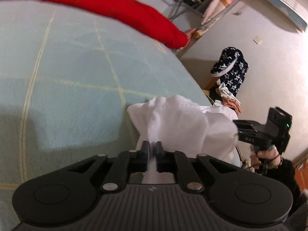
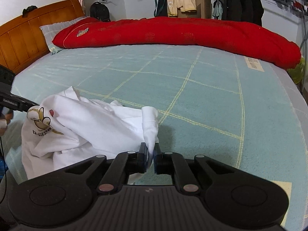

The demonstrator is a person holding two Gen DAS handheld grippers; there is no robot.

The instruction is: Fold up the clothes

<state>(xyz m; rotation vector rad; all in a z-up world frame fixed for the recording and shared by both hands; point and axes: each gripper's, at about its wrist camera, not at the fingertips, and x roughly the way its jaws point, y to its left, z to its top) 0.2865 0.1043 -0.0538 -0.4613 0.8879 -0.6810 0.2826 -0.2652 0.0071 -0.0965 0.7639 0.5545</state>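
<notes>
Both the left gripper (image 1: 152, 148) and right gripper (image 2: 150, 150) pinch the bunched white shirt (image 2: 92, 127), which lies between them at the bed's (image 2: 211, 100) near edge.

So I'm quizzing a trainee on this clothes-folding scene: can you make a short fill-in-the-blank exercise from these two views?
1. Both grippers are shut on the ____ garment.
2. The quilt along the far side of the bed is ____.
3. The sheet is pale blue with ____ grid lines.
4. The bed's headboard is made of ____.

Missing words: white; red; yellow; wood
</notes>
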